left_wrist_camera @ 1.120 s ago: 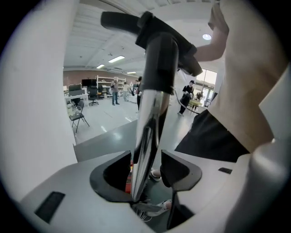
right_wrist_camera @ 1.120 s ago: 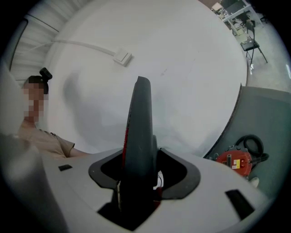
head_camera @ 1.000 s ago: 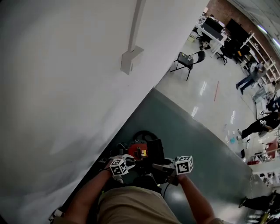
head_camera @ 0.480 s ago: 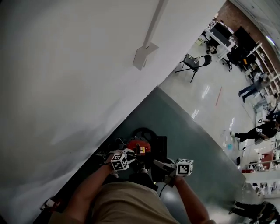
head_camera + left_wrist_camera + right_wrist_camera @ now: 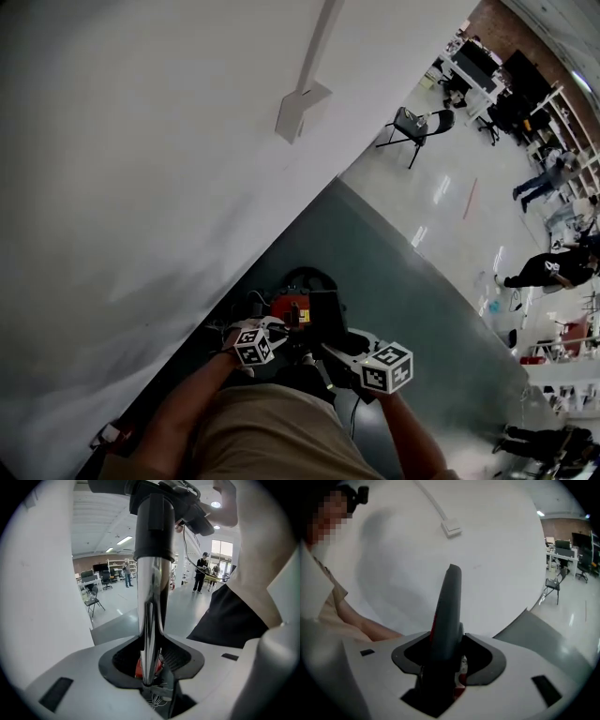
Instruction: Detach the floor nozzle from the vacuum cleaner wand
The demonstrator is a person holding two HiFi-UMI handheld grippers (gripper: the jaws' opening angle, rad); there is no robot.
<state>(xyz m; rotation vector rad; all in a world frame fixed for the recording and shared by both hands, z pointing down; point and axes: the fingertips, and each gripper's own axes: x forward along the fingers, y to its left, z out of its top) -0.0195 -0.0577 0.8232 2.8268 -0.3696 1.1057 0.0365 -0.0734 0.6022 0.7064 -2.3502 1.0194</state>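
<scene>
Left gripper (image 5: 151, 667) fingers pinch chrome wand (image 5: 151, 602) short of its black collar (image 5: 152, 531); right gripper (image 5: 445, 660) fingers pinch dark grey nozzle (image 5: 447, 611).

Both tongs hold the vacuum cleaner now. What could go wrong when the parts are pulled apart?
The chrome wand is smooth and round, so the left tongs may slip along it. The right tongs grip the dark grey nozzle near the white wall; a sudden release could knock it against the wall.

Chrome wand (image 5: 151, 606) in left tool (image 5: 150, 670)
</scene>
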